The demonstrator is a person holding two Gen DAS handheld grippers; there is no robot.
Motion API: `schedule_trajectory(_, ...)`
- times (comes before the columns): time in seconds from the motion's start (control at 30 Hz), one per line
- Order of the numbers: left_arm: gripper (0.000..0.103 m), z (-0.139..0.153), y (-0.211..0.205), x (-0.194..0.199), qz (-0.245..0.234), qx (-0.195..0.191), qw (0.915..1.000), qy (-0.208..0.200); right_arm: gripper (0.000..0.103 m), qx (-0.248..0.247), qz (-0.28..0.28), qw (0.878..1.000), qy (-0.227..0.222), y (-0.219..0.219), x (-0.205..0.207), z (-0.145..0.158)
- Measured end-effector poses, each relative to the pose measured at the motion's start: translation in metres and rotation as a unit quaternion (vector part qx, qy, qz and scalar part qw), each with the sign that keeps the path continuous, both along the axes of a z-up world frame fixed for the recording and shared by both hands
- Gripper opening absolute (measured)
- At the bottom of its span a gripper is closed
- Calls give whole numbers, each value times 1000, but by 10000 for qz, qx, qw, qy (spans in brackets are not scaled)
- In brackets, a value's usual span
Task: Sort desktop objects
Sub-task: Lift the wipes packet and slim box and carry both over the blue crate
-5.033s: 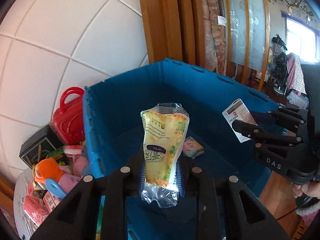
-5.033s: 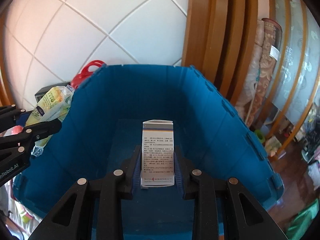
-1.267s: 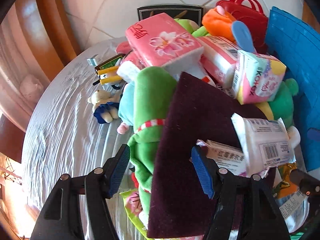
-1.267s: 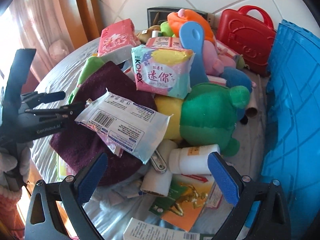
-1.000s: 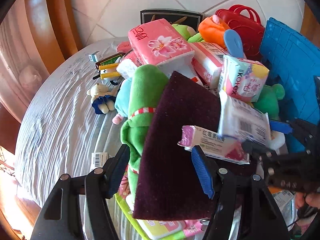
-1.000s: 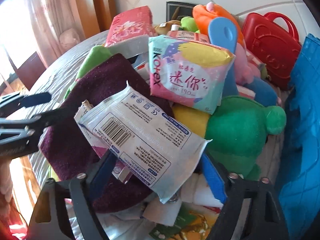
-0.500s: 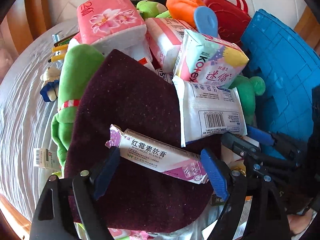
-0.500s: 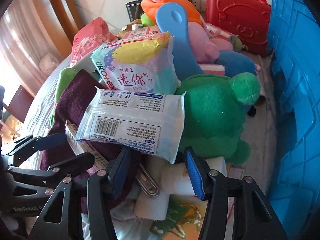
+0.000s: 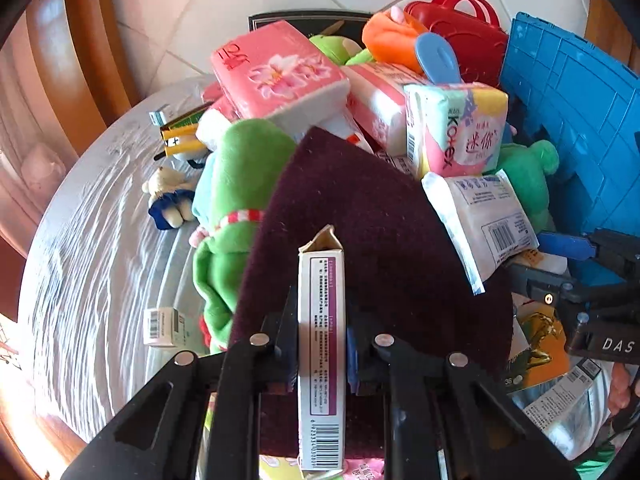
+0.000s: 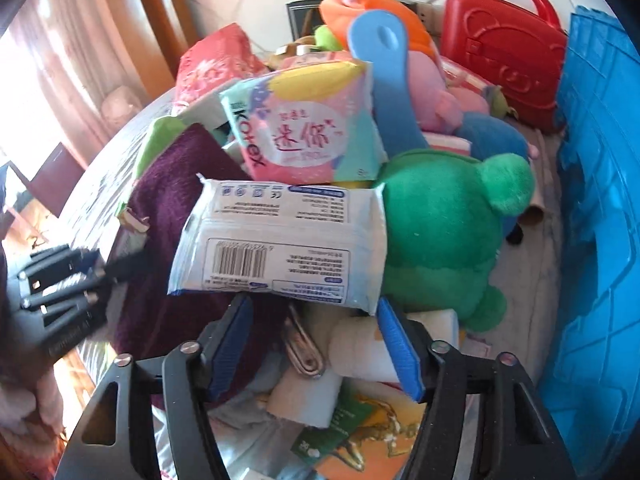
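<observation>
Much of the pile is hidden: the dark purple cloth [image 9: 360, 216] covers what lies under it, and the things below the white wipes packet [image 10: 280, 240] are seen only in part. The small print on the narrow carton [image 9: 321, 340] cannot be read; only a barcode near its lower end is made out. The left gripper [image 10: 60, 280] is blurred in the right wrist view.

On the pastel packet [image 10: 308, 136] the word "Kotex" is read, with Chinese characters beside it. The letters "DAS" are seen on the right gripper [image 9: 560, 256] in the left wrist view. A pink tissue pack [image 9: 276, 72] carries a flower print.

The narrow carton is held upright between the jaws of the left gripper [image 9: 322, 332], which are closing, with the pads pressed on both its sides, above the purple cloth. The jaws of the right gripper [image 10: 316, 344] are opening and stand moderately wide; the lower edge of the wipes packet lies just above their tips, against the green plush toy [image 10: 448, 232]. If the pads touch the packet cannot be told. The blue crate [image 10: 600, 220] stands at the right, on the surface [image 9: 100, 240].
</observation>
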State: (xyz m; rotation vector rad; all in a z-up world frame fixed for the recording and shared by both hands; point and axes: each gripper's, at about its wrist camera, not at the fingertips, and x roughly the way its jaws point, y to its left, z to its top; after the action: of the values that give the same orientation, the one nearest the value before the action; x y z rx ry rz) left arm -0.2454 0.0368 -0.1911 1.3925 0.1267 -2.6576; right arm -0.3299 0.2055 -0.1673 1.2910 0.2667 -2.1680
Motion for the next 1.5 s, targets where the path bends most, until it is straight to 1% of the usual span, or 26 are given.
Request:
schedule_trajectory(0.07, 18, 5, -4, -2, -25, -45, 10000, 79, 70, -40, 39, 10000, -17, -4, 3, 0)
schedule_trajectory(0.13, 18, 14, -8, -7, -86, 44, 9997, 234, 71, -129, 12, 9999, -52, -4, 3, 2)
schedule_trajectory(0.23, 18, 31, -7, -11, -233, 32, 9982, 547, 75, -206, -81, 9997, -54, -5, 4, 7)
schedule_trajectory(0.27, 18, 37, -6, -15, -304, 47, 9976, 620, 78, -202, -111, 9997, -29, -6, 7, 9)
schedule_trajectory(0.3, 18, 36, -7, -16, -372, 77, 9972, 649, 83, -218, -145, 9997, -21, -6, 9, 11)
schedule_trajectory(0.37, 18, 34, 0, -24, -517, 95, 9968, 599, 91, -282, -247, 9993, -35, -5, 11, 15)
schedule_trajectory(0.4, 18, 30, 1, -27, -584, 114, 9968, 536, 93, -280, -305, 9991, -23, -4, 12, 17)
schedule_trajectory(0.5, 18, 13, 2, -33, -764, 186, 9964, 314, 93, -222, -534, 9983, -53, -1, 9, 16)
schedule_trajectory(0.57, 18, 2, 1, -35, -852, 203, 9960, 199, 93, -252, -787, 9964, -205, 3, 4, 13)
schedule_trajectory(0.6, 18, -1, -1, -36, -888, 219, 9957, 175, 93, -357, -922, 9945, -339, 6, 3, 12)
schedule_trajectory(0.67, 18, 0, -4, -39, -963, 287, 9947, 199, 93, -533, -1171, 9904, -507, 8, -2, 13)
schedule_trajectory(0.73, 18, 7, -5, -41, -1046, 237, 9937, 333, 93, -523, -1367, 9879, -511, 4, -7, 16)
schedule_trajectory(0.8, 18, 17, -9, -49, -1127, 188, 9924, 452, 94, -615, -1504, 9851, -571, 0, -14, 18)
schedule_trajectory(0.83, 18, 21, -12, -55, -1155, 219, 9918, 493, 95, -693, -1581, 9830, -625, -3, -17, 20)
schedule_trajectory(0.9, 18, 24, -17, -68, -1211, 301, 9909, 510, 100, -833, -1728, 9788, -714, -8, -23, 24)
schedule_trajectory(0.97, 18, 19, -21, -82, -1253, 317, 9906, 449, 102, -896, -1898, 9742, -825, -15, -27, 24)
schedule_trajectory(1.03, 18, 12, -26, -88, -1300, 414, 9900, 358, 102, -897, -2070, 9696, -944, -21, -30, 21)
schedule_trajectory(1.13, 18, 0, -30, -90, -1378, 532, 9886, 294, 103, -768, -2412, 9612, -1099, -29, -37, 8)
schedule_trajectory(1.23, 18, -6, -30, -90, -1455, 568, 9873, 279, 103, -862, -2700, 9522, -1143, -33, -42, -1)
schedule_trajectory(1.37, 18, -5, -31, -86, -1538, 606, 9858, 288, 103, -853, -2782, 9504, -1097, -35, -41, -1)
schedule_trajectory(1.5, 18, -3, -33, -80, -1615, 655, 9843, 282, 103, -772, -2719, 9520, -1173, -25, -22, -5)
